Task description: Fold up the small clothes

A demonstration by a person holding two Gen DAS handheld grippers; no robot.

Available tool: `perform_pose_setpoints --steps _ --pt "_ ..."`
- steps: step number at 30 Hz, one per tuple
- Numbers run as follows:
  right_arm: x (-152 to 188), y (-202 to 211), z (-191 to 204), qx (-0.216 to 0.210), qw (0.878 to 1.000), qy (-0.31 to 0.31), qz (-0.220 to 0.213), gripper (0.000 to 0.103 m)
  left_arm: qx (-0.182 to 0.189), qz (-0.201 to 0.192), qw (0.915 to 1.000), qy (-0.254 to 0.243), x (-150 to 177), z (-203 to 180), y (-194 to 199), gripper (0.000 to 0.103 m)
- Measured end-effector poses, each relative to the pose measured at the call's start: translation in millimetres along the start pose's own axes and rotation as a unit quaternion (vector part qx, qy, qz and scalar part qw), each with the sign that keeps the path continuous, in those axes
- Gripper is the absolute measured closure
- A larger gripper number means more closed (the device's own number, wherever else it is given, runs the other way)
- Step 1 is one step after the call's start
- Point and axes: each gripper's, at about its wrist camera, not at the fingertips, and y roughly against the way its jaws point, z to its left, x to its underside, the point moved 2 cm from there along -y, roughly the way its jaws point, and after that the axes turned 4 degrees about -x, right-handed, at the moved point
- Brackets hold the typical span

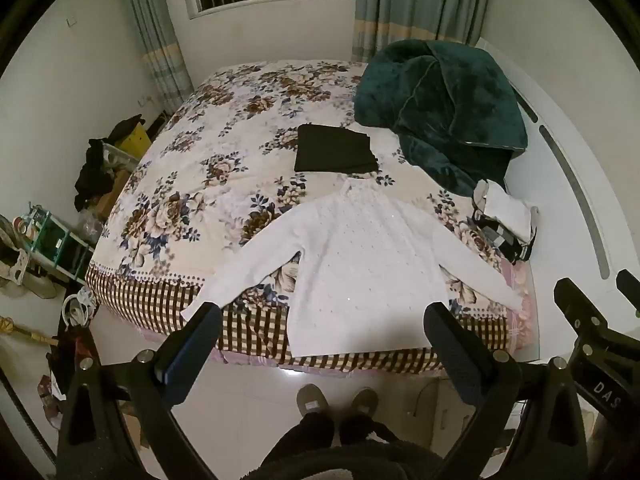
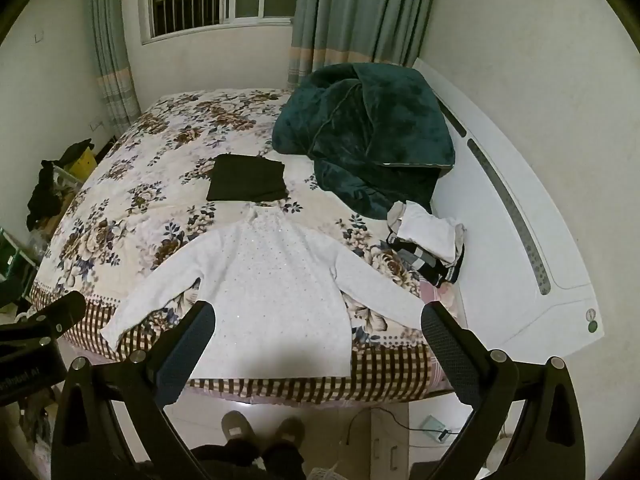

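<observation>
A small white knit sweater (image 1: 360, 256) lies flat on the floral bed (image 1: 224, 152), sleeves spread, hem at the near edge; it also shows in the right wrist view (image 2: 276, 288). My left gripper (image 1: 324, 320) is open and empty, held above the near edge of the bed over the sweater's hem. My right gripper (image 2: 318, 320) is open and empty, at the same height beside it, over the hem and right sleeve. A folded black garment (image 1: 334, 150) lies behind the sweater's collar, also in the right wrist view (image 2: 248, 180).
A dark green plush blanket (image 1: 440, 108) is heaped at the back right. A small pile of white and striped clothes (image 1: 504, 220) lies at the right edge. The white headboard (image 2: 520, 216) runs along the right. Clutter and shelves (image 1: 60, 236) stand left of the bed. The person's slippers (image 1: 336, 400) are below.
</observation>
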Motion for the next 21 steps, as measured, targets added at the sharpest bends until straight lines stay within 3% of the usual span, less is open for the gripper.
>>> perform_pose_setpoints --steps 21 --pt "-0.4 16.9 1.1 -0.005 1.000 0.001 -0.005 0.000 0.001 -0.003 1.0000 0.003 3.3 -6.1 11.7 0.000"
